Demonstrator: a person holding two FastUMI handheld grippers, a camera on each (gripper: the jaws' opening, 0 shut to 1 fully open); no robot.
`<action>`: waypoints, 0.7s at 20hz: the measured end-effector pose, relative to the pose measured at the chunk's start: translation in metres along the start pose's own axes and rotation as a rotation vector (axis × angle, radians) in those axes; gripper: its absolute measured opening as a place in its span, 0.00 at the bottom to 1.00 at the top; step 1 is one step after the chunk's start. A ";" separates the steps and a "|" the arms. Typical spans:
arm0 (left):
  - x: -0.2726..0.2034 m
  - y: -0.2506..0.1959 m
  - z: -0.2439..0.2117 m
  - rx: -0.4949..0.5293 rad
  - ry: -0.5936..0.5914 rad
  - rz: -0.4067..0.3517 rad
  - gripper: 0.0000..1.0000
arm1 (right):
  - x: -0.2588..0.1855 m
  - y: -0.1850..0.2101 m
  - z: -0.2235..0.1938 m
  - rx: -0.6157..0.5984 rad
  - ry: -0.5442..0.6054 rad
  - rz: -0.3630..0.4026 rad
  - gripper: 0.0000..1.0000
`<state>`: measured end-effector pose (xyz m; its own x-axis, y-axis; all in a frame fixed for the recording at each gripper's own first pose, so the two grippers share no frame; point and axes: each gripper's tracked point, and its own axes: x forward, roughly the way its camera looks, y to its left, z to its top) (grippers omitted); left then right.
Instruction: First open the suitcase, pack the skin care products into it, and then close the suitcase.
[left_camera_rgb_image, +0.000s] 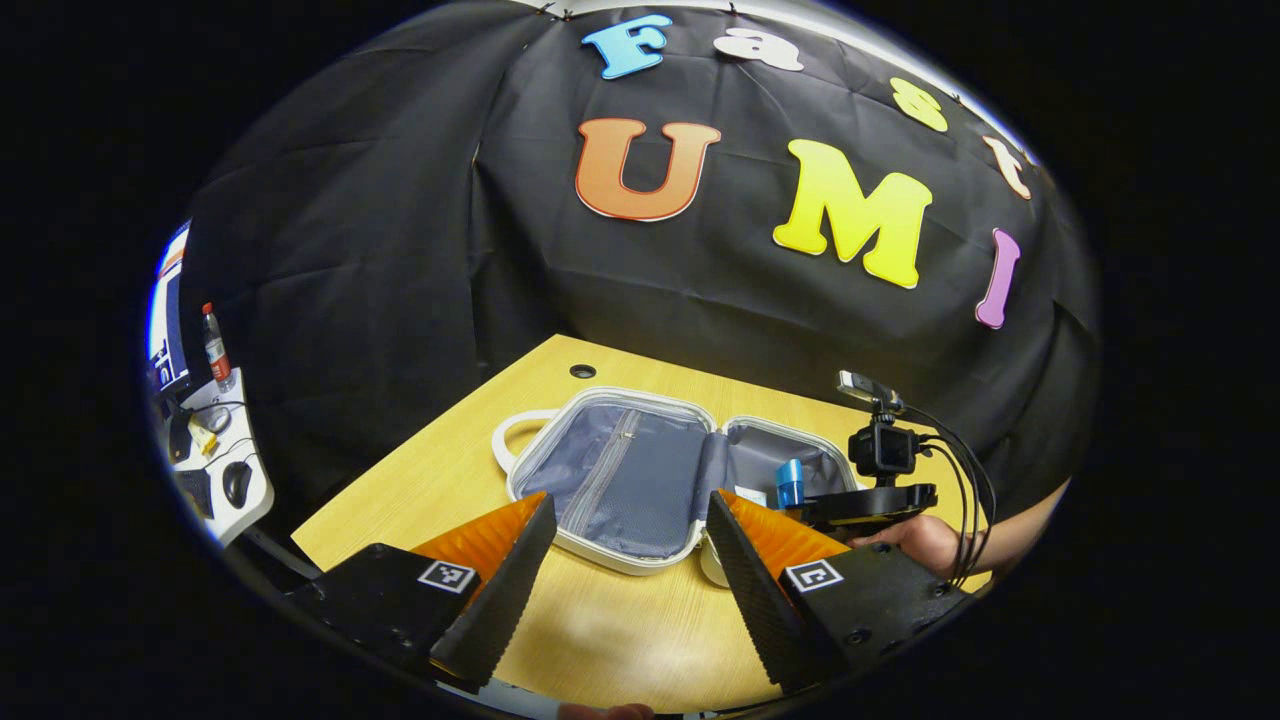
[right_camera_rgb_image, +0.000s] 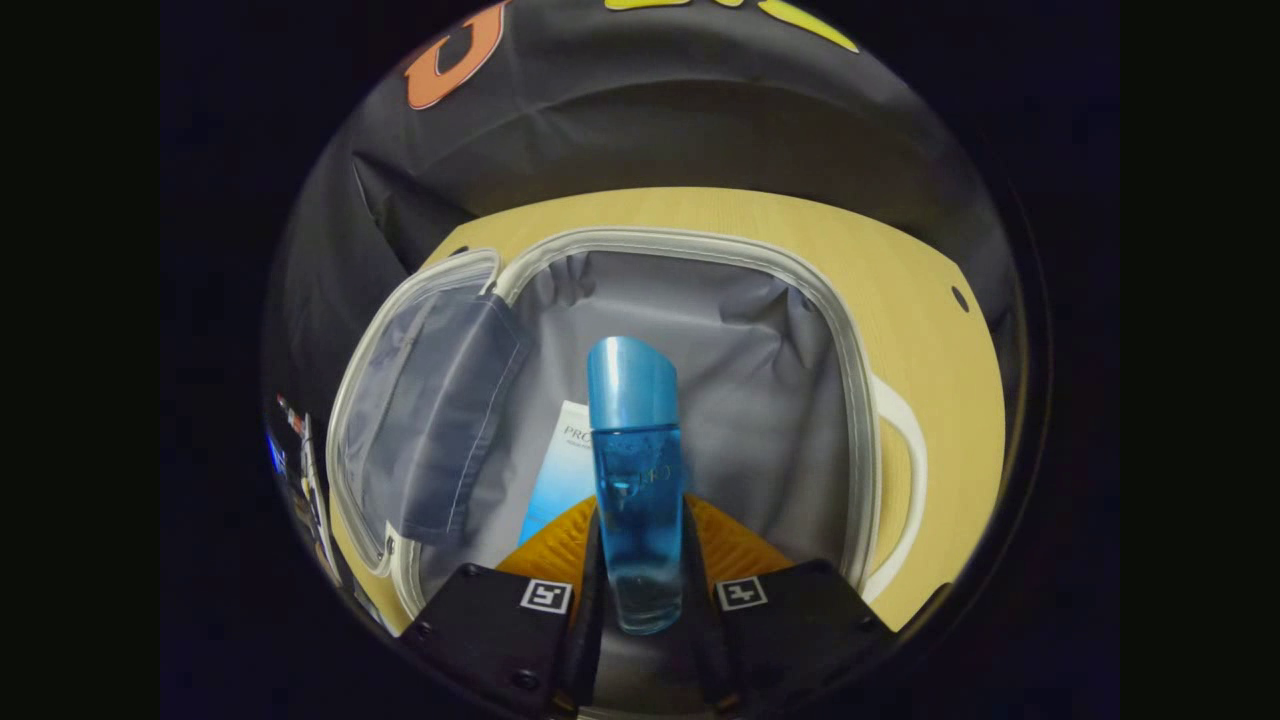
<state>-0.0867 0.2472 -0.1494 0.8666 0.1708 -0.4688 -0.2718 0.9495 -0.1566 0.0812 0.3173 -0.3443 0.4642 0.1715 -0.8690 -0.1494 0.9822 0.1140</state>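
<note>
Inside the open suitcase (right_camera_rgb_image: 800, 300) lies a box (right_camera_rgb_image: 560, 470); right gripper (right_camera_rgb_image: 640, 580) grasps a blue bottle (right_camera_rgb_image: 635, 480), left gripper (left_camera_rgb_image: 630, 560) released.

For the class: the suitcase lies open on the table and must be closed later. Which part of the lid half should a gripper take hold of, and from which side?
Grip the lid half at its free rim beside the white handle, coming from the outer side, away from the hinge fold. That edge lies farthest from the hinge, so it should swing most easily. The left gripper is open nearby.

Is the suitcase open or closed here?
Open. The suitcase lies flat on the table with both lined halves spread; the right hand-held gripper holds a blue bottle over one half.
</note>
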 end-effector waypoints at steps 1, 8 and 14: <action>0.000 0.000 0.000 -0.004 0.002 0.000 0.96 | 0.000 0.000 -0.001 -0.001 0.004 -0.013 0.36; -0.003 -0.002 0.007 -0.017 -0.011 -0.007 0.96 | -0.001 0.001 -0.001 -0.013 0.017 -0.051 0.41; -0.005 -0.002 0.007 -0.006 -0.012 -0.032 0.96 | -0.028 0.001 0.005 -0.023 -0.036 -0.011 0.45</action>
<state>-0.0877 0.2466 -0.1411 0.8799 0.1432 -0.4530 -0.2460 0.9530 -0.1767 0.0720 0.3142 -0.3174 0.4967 0.1639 -0.8523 -0.1642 0.9820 0.0932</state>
